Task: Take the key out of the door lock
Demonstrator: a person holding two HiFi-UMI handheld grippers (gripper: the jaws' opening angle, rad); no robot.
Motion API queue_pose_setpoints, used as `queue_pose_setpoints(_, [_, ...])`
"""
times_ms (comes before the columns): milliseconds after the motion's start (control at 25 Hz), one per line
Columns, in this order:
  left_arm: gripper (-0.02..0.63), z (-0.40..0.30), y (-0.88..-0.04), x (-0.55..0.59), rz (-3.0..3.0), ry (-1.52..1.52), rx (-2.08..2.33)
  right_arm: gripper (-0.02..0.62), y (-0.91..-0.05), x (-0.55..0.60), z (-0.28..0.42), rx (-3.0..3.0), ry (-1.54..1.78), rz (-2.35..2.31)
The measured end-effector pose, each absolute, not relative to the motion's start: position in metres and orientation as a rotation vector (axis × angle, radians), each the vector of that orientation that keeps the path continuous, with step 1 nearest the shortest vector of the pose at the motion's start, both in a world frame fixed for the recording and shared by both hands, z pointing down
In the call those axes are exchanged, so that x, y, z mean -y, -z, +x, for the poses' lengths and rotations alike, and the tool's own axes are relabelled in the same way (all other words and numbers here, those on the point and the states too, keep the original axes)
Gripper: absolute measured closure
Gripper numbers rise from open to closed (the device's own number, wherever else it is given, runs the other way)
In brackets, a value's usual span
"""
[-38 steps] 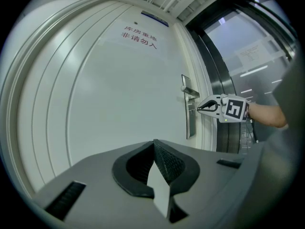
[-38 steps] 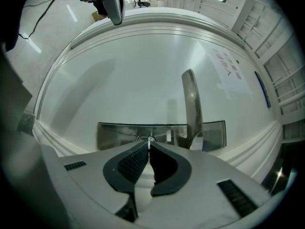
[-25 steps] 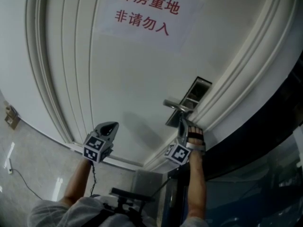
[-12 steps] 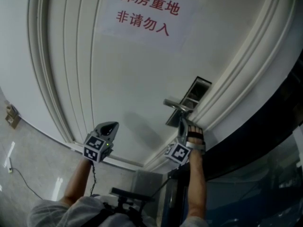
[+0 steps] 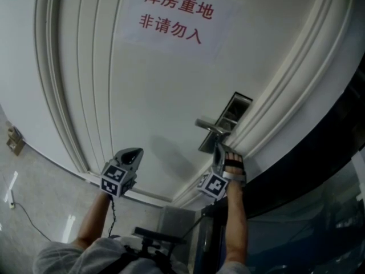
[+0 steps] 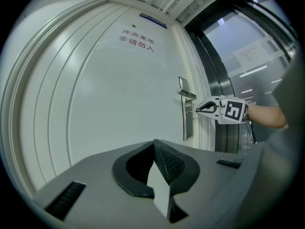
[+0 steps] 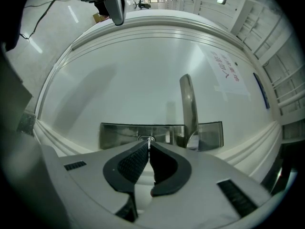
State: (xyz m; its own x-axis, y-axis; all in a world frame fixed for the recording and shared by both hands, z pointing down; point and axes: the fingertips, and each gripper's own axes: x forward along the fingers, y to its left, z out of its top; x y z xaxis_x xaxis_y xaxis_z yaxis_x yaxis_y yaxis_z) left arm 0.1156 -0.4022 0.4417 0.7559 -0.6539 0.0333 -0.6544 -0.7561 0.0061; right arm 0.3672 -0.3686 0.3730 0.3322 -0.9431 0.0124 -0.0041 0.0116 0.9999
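Observation:
A steel lock plate (image 5: 224,125) with a lever handle (image 5: 209,125) sits on the white door (image 5: 142,90). My right gripper (image 5: 217,148) points level at the plate just below the handle. In the right gripper view its jaws (image 7: 149,144) are pinched on the thin silver key (image 7: 149,139), which sticks out of the lock plate (image 7: 119,133) beside the handle (image 7: 187,104). My left gripper (image 5: 130,154) hangs in front of the door's plain panel, well left of the lock; its jaws (image 6: 154,144) are shut with nothing in them. It looks across at the right gripper (image 6: 198,109).
A paper sign with red characters (image 5: 174,16) is stuck high on the door. Raised mouldings (image 5: 63,96) frame the panel. A dark frame and glass partition (image 5: 319,198) stand right of the door. A cable (image 5: 25,221) and a small box (image 5: 14,140) lie on the floor at left.

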Motion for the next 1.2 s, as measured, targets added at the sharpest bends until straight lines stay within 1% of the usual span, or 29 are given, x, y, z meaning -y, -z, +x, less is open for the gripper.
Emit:
queue_pose_setpoints(720, [0.614, 0.108, -0.439, 0.395, 2.927, -0.047, 1.123, 0.574, -0.373, 0.361, 0.364, 0.984, 0.960, 1.375])
queue_pose_setpoints(1200, [0.614, 0.113, -0.439, 0.384, 2.946, -0.059, 1.074, 0.574, -0.368, 0.320, 0.360, 0.936, 0.962, 1.418])
